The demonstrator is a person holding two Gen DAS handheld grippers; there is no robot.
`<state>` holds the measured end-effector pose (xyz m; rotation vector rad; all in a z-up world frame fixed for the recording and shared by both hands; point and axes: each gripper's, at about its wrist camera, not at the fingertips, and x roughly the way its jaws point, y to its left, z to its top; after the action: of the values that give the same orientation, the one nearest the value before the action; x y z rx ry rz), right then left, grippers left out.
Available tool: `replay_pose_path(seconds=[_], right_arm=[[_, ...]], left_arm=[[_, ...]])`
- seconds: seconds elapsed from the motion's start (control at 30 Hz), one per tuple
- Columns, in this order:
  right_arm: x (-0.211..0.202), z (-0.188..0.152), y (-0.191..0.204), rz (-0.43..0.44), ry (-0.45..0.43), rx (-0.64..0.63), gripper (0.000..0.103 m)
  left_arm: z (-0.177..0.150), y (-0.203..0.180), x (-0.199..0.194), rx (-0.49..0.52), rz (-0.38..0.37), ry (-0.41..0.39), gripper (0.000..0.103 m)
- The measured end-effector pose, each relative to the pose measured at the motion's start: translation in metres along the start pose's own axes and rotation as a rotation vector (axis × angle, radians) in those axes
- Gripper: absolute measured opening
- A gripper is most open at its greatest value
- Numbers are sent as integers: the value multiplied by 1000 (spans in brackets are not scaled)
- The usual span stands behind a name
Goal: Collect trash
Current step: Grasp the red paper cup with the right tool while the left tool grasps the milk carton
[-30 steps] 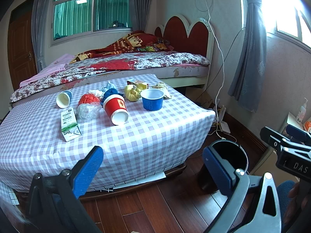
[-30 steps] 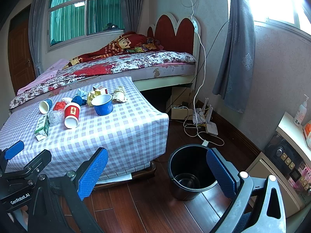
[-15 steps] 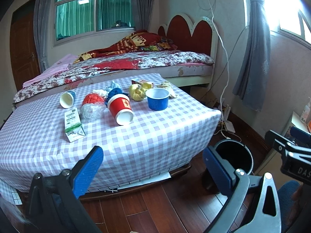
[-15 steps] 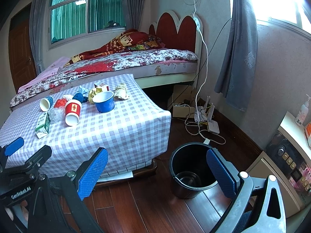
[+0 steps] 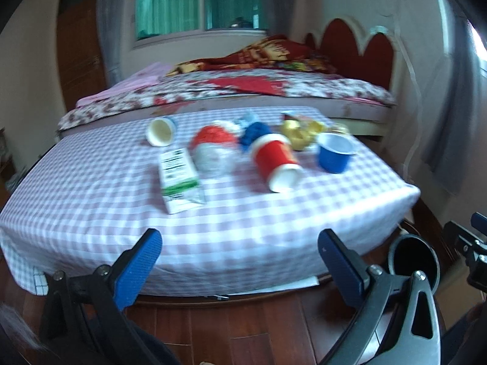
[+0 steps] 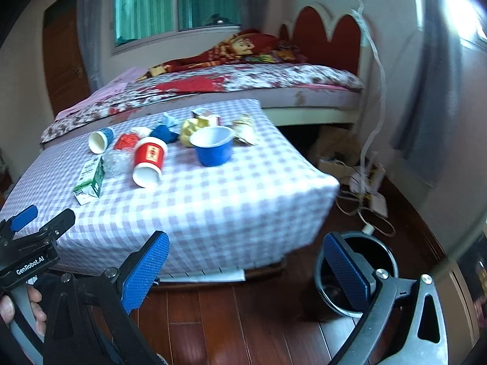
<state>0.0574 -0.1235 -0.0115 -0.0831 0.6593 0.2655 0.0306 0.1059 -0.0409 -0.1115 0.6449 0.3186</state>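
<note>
Trash lies on a low table with a lilac checked cloth (image 5: 91, 188) (image 6: 213, 200): a green-and-white carton (image 5: 179, 179) (image 6: 89, 179), a tipped red paper cup (image 5: 277, 164) (image 6: 149, 161), a blue cup (image 5: 334, 152) (image 6: 213, 146), a small tipped cup (image 5: 161, 130) (image 6: 99, 140), and crumpled wrappers (image 5: 213, 140) (image 6: 188, 127). A black bin (image 5: 414, 261) (image 6: 371, 255) stands on the floor at the table's right. My left gripper (image 5: 239, 258) is open and empty before the table's front edge. My right gripper (image 6: 245, 264) is open and empty, between table and bin.
A bed (image 5: 274, 91) (image 6: 243, 79) with a red headboard stands behind the table. Cables and a power strip (image 6: 368, 191) lie on the wooden floor right of the table. A grey curtain (image 6: 426, 91) hangs at right.
Both grippers have moved forward and closer to the table, so the trash appears larger. Both stay open and empty. The views are blurred by motion.
</note>
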Motion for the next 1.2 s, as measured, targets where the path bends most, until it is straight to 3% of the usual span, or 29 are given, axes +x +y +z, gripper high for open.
replay_pose_path(seconds=[0.13, 0.27, 0.43, 0.5, 0.67, 0.97, 1.2], right_arm=[[39, 13, 24, 71, 31, -37, 102], [69, 29, 56, 122, 47, -74, 102], [103, 38, 94, 212, 44, -134, 100], [115, 40, 103, 229, 53, -151, 92], [145, 45, 122, 267, 69, -173, 83], [181, 59, 137, 285, 93, -216, 81], [201, 62, 144, 309, 138, -217, 60]], left_arm=[[9, 29, 26, -45, 87, 13, 102], [15, 55, 53, -95, 117, 23, 102], [17, 71, 82, -150, 105, 45, 100], [19, 71, 88, -159, 104, 50, 98], [25, 72, 102, -173, 90, 27, 94], [32, 73, 140, -187, 98, 79, 92], [27, 84, 151, -193, 117, 107, 81]])
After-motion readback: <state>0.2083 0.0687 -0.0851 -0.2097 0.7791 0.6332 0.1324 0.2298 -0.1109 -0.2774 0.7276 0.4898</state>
